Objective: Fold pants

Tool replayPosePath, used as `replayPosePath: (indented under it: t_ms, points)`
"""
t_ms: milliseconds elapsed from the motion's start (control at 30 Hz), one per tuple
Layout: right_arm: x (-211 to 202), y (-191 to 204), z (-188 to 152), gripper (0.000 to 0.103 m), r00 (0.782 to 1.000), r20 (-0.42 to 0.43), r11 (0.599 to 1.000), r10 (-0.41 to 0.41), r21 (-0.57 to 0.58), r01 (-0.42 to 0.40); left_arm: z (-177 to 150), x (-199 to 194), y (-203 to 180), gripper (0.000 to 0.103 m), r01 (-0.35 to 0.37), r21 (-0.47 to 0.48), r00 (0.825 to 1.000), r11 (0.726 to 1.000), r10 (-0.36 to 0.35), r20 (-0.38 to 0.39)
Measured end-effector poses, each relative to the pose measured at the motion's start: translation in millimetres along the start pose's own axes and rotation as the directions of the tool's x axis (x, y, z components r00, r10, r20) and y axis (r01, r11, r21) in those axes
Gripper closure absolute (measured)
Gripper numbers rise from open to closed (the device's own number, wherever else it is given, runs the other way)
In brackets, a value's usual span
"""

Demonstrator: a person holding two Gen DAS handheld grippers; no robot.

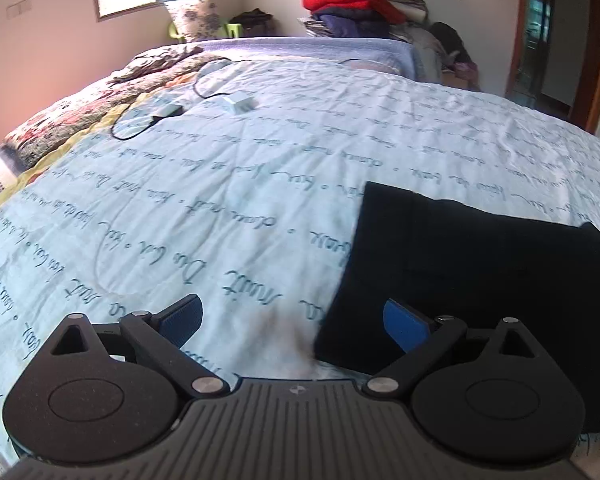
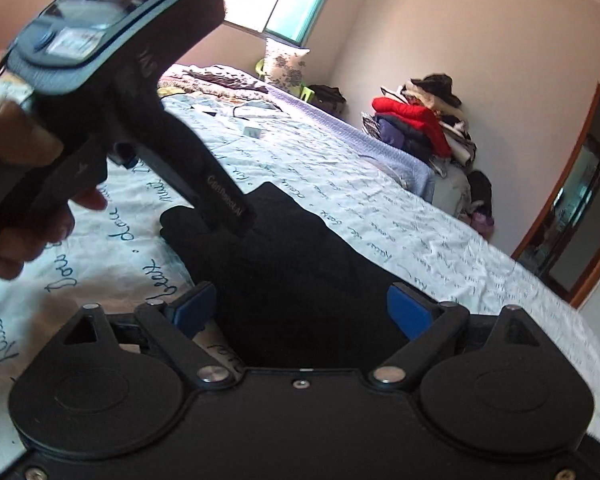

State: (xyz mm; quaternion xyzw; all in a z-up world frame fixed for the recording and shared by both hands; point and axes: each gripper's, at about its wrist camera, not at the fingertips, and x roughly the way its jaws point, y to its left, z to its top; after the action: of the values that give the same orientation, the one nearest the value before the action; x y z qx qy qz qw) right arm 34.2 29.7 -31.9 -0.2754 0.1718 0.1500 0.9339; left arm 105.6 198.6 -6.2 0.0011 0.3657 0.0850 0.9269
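Note:
Black pants [image 1: 460, 264] lie folded into a flat rectangle on the pale blue bedspread [image 1: 240, 184], at the lower right of the left wrist view. My left gripper [image 1: 292, 320] hovers open at the pants' left edge, its right pad over the cloth and nothing between the fingers. In the right wrist view the same pants [image 2: 292, 264] fill the centre, and my right gripper [image 2: 300, 312] stands open just above them, holding nothing. The left gripper's body [image 2: 140, 92], held by a hand [image 2: 16, 200], crosses the upper left and its front end hangs over the pants' far corner.
On the far side of the bedspread [image 2: 420, 220] lie a small white box [image 1: 238, 103], a grey device [image 1: 166, 111] and a black cable [image 1: 136, 128]. A floral quilt [image 1: 80, 108] covers the left. A heap of clothes [image 1: 356, 4] stands past the bed, a doorway [image 2: 580, 208] at the right.

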Motion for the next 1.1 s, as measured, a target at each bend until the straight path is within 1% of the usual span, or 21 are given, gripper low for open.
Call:
replayPosePath:
  t_ms: [67, 133, 200, 267, 333, 433, 467, 533, 600, 667, 700, 733, 800, 833, 867, 933, 967, 1000, 1033, 1100]
  points:
    - [4.0, 21.4, 3.1, 0.009, 0.999, 0.031, 0.989, -0.038, -0.142, 0.042, 2.8, 1.1, 16.1, 0.005, -0.028, -0.039, 1.000, 0.999, 0.028, 0.002]
    - [7.9, 41.3, 5.9, 0.009, 0.996, 0.061, 0.959, -0.057, -0.273, 0.072, 5.1, 0.8, 26.9, 0.004, -0.051, -0.060, 0.999, 0.997, 0.051, -0.002]
    - [13.5, 52.3, 10.1, 0.011, 0.997, 0.063, 0.940, -0.041, -0.336, 0.060, 7.2, 0.7, 33.9, 0.004, -0.077, -0.066, 0.997, 0.995, 0.077, -0.005]
    - [19.4, 57.7, 13.9, 0.018, 0.999, 0.036, 0.936, -0.002, -0.353, 0.015, 9.2, 0.8, 37.9, 0.004, -0.084, -0.067, 0.996, 0.994, 0.084, -0.007]
    - [26.4, 60.6, 17.0, 0.027, 1.000, 0.005, 0.933, 0.017, -0.359, -0.014, 9.7, -0.2, 40.7, 0.004, -0.076, -0.074, 0.997, 0.994, 0.076, -0.011]
    - [35.6, 65.1, 18.8, 0.034, 1.000, -0.026, 0.917, 0.015, -0.398, -0.024, 10.2, 1.1, 41.3, 0.003, -0.073, -0.084, 0.997, 0.994, 0.072, -0.017]
    - [37.8, 65.5, 19.4, 0.035, 0.999, -0.041, 0.912, 0.019, -0.408, -0.034, 10.3, 1.5, 41.2, 0.003, -0.076, -0.084, 0.997, 0.994, 0.074, -0.020]
    - [38.3, 67.6, 22.2, 0.041, 0.997, -0.071, 0.901, 0.041, -0.428, -0.068, 11.2, 3.9, 41.6, 0.003, -0.076, -0.082, 0.997, 0.994, 0.074, -0.028]
    - [38.6, 72.6, 23.7, 0.043, 0.997, -0.070, 0.888, 0.034, -0.455, -0.062, 12.1, 4.7, 41.5, 0.003, -0.068, -0.086, 0.997, 0.994, 0.066, -0.031]
    - [38.7, 78.6, 23.0, 0.050, 0.998, -0.058, 0.871, 0.026, -0.489, -0.051, 13.4, 5.9, 41.7, 0.003, -0.055, -0.095, 0.998, 0.994, 0.052, -0.034]
    - [39.1, 80.9, 23.0, 0.057, 0.998, -0.059, 0.868, 0.025, -0.494, -0.051, 13.9, 6.3, 42.0, 0.003, -0.044, -0.099, 0.999, 0.994, 0.040, -0.036]
    - [39.9, 82.9, 23.3, 0.070, 0.998, -0.063, 0.867, 0.027, -0.495, -0.055, 14.1, 7.1, 42.6, 0.003, -0.032, -0.103, 0.999, 0.994, 0.028, -0.039]
    - [40.0, 83.2, 20.5, 0.084, 0.998, -0.063, 0.860, 0.026, -0.507, -0.054, 14.9, 10.4, 45.5, 0.003, 0.006, -0.123, 0.999, 0.992, -0.012, -0.050]
    - [37.8, 83.2, 18.4, 0.088, 0.998, -0.051, 0.856, 0.021, -0.514, -0.045, 15.3, 12.4, 47.2, 0.003, 0.033, -0.135, 0.997, 0.990, -0.041, -0.058]
    - [35.1, 82.4, 17.6, 0.090, 0.999, -0.042, 0.861, 0.022, -0.507, -0.040, 15.3, 14.2, 49.6, 0.003, 0.067, -0.151, 0.995, 0.986, -0.077, -0.063]
    - [29.9, 75.7, 18.8, 0.093, 0.999, -0.032, 0.887, 0.040, -0.460, -0.051, 15.0, 19.5, 55.1, 0.003, 0.150, -0.204, 0.983, 0.967, -0.168, -0.072]
    - [26.7, 70.0, 20.1, 0.094, 0.998, -0.031, 0.905, 0.058, -0.421, -0.066, 14.7, 23.4, 58.1, 0.003, 0.195, -0.240, 0.972, 0.951, -0.220, -0.079]
    - [24.2, 62.5, 21.9, 0.094, 0.996, -0.033, 0.925, 0.087, -0.368, -0.093, 14.6, 29.6, 61.4, 0.004, 0.246, -0.288, 0.955, 0.925, -0.282, -0.092]
    - [21.7, 54.5, 24.9, 0.095, 0.993, -0.035, 0.941, 0.113, -0.318, -0.118, 13.7, 35.7, 65.0, 0.004, 0.289, -0.341, 0.935, 0.894, -0.341, -0.101]
    - [19.1, 37.9, 30.7, 0.095, 0.985, -0.029, 0.962, 0.170, -0.213, -0.172, 10.4, 47.5, 71.4, 0.004, 0.360, -0.447, 0.890, 0.819, -0.445, -0.099]
